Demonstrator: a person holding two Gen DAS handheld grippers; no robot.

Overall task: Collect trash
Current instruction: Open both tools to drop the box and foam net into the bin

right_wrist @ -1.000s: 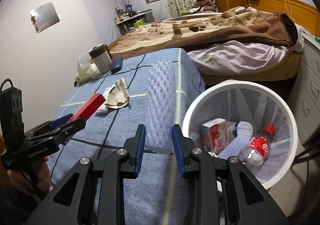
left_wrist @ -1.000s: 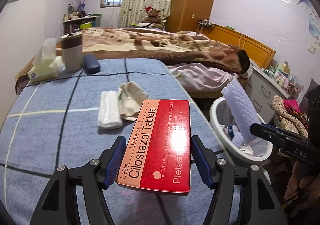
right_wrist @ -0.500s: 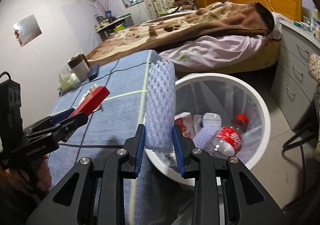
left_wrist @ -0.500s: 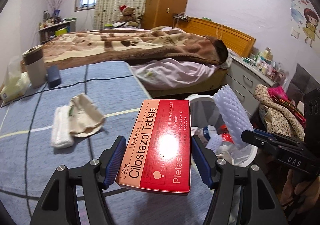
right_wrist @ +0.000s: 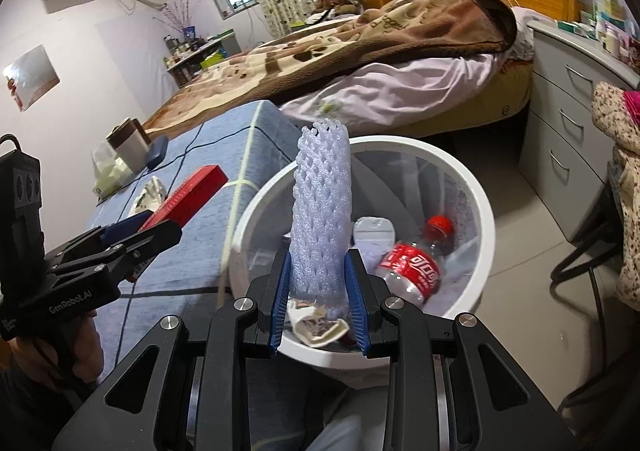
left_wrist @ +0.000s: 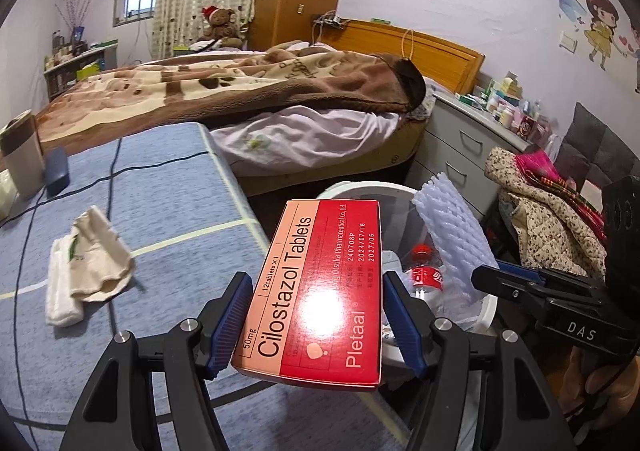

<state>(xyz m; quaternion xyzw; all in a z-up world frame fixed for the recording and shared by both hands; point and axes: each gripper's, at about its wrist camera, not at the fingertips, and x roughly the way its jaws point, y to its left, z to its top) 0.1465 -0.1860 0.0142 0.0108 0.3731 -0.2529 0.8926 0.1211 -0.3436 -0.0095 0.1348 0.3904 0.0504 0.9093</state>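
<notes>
We hold the left gripper (left_wrist: pixel 316 325) clamped on a red tablet box (left_wrist: pixel 316 291) labelled "Cilostazol Tablets", its blue pads pressing the box's two long sides, and the box juts forward past the edge of the blue checked table (left_wrist: pixel 168 187) towards the white trash bin (left_wrist: pixel 486 305). Seen from the right wrist, that same box (right_wrist: pixel 192 193) sits over the table's edge, just left of the bin's rim (right_wrist: pixel 476 191). Our right gripper (right_wrist: pixel 318 287) is closed on a white foam fruit net (right_wrist: pixel 322 227), gripped near its lower end so the net stands nearly upright between the pads, directly above the bin's opening. From the left wrist the net (left_wrist: pixel 454 239) leans over the bin, held by the right gripper (left_wrist: pixel 504 279). Inside the bin lie a plastic bottle with a red label and red cap (right_wrist: pixel 416 263), a small white carton (right_wrist: pixel 374 233) and some crumpled packaging near the front wall. On the table behind us stay a folded white cloth with a beige rag (left_wrist: pixel 90 255) beside it, a dark blue case (left_wrist: pixel 56 171) and a cup (left_wrist: pixel 22 155) at the far left edge. A bed with a brown blanket (left_wrist: pixel 248 87) fills the background, and a grey dresser (right_wrist: pixel 572 107) stands to the right of the bin
</notes>
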